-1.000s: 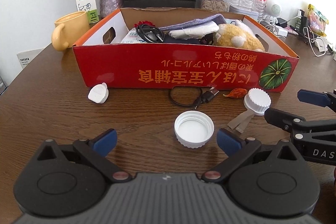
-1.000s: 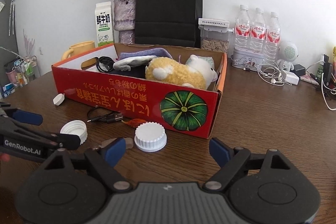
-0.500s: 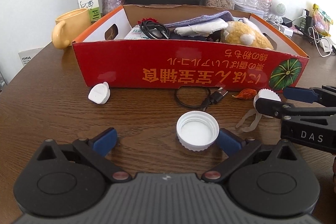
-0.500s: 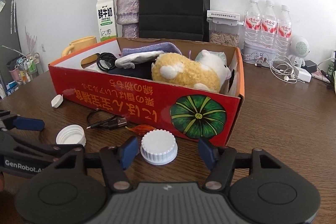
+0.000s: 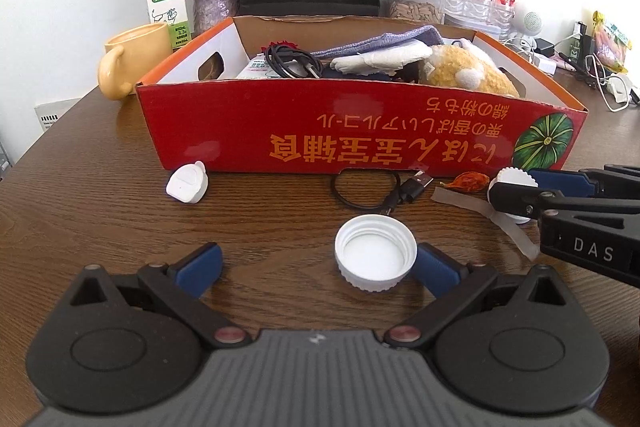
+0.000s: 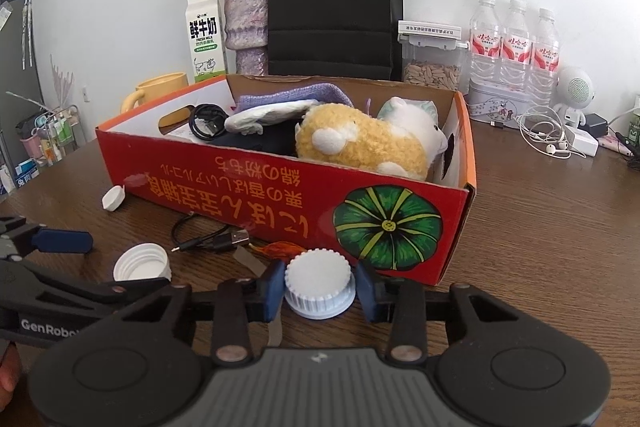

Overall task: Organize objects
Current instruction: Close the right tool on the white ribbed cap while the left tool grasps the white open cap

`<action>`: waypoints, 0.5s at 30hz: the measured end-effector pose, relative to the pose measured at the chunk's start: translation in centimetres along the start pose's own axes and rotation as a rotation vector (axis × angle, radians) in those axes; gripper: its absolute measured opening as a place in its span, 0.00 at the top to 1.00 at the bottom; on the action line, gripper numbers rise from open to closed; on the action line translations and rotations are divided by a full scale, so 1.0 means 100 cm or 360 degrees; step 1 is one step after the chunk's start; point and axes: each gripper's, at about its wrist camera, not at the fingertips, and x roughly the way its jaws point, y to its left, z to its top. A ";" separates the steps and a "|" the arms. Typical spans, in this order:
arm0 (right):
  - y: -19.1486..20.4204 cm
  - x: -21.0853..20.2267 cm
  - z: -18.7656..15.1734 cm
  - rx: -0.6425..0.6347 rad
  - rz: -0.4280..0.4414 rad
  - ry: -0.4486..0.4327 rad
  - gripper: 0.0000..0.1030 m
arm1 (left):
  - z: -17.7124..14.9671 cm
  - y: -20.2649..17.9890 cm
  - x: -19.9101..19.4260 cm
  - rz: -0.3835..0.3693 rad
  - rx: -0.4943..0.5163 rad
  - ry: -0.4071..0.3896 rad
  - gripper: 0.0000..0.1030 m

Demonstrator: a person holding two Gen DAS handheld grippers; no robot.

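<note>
1. The ribbed white cap is seen dome-up on the bench, directly between the jaws of the right gripper, just in front of the red box.
2. These jaws have just been closing; the left pad looks to be touching the cap, while a sliver of gap remains on the right.
3. The left gripper is held wide open and empty, with the upturned cap beside its right pad.
4. A short lift over the box wall is judged to be next.

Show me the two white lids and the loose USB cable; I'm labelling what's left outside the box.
Upturned lid (image 5: pixel 375 254): left wrist view, inner floor.
Ridged lid (image 6: pixel 318 277): right wrist view, flat top.
USB cable (image 5: pixel 418 183): left wrist view, plug.
</note>
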 end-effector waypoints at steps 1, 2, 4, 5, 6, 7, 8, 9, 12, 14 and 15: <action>0.000 -0.001 0.000 -0.0001 -0.0003 -0.0010 0.64 | 0.000 0.000 0.000 -0.0003 0.0002 0.0002 0.00; 0.001 -0.003 0.000 -0.0002 -0.0010 -0.0024 0.64 | 0.000 0.001 0.000 -0.0006 0.0003 0.0003 0.00; 0.001 -0.005 -0.001 -0.0002 -0.0019 -0.0044 0.64 | 0.000 0.001 0.000 -0.0008 0.0005 -0.0002 0.00; 0.001 -0.006 -0.001 0.0001 -0.0023 -0.0054 0.64 | 0.000 0.001 0.000 -0.0007 0.0005 -0.0005 0.00; 0.001 -0.008 -0.001 0.0003 -0.0027 -0.0065 0.64 | -0.001 0.001 -0.001 -0.0006 0.0004 -0.0007 0.00; 0.001 -0.009 -0.002 0.0005 -0.0032 -0.0075 0.64 | -0.001 0.000 -0.001 -0.0004 0.0003 -0.0005 0.00; 0.001 -0.010 -0.002 0.0004 -0.0036 -0.0083 0.64 | -0.001 0.000 -0.002 -0.0003 0.0002 -0.0004 0.00; 0.001 -0.011 -0.002 0.0003 -0.0039 -0.0089 0.64 | -0.001 -0.001 -0.002 -0.0004 0.0003 -0.0004 0.00; 0.002 -0.014 -0.003 -0.0001 -0.0051 -0.0114 0.64 | -0.002 -0.003 -0.005 -0.0017 0.0019 -0.0020 0.08; 0.003 -0.016 -0.003 -0.0002 -0.0054 -0.0124 0.64 | -0.003 -0.005 -0.008 -0.0033 0.0031 -0.0031 0.15; 0.003 -0.017 -0.003 -0.0002 -0.0058 -0.0129 0.64 | -0.004 -0.007 -0.009 -0.0041 0.0040 -0.0039 0.23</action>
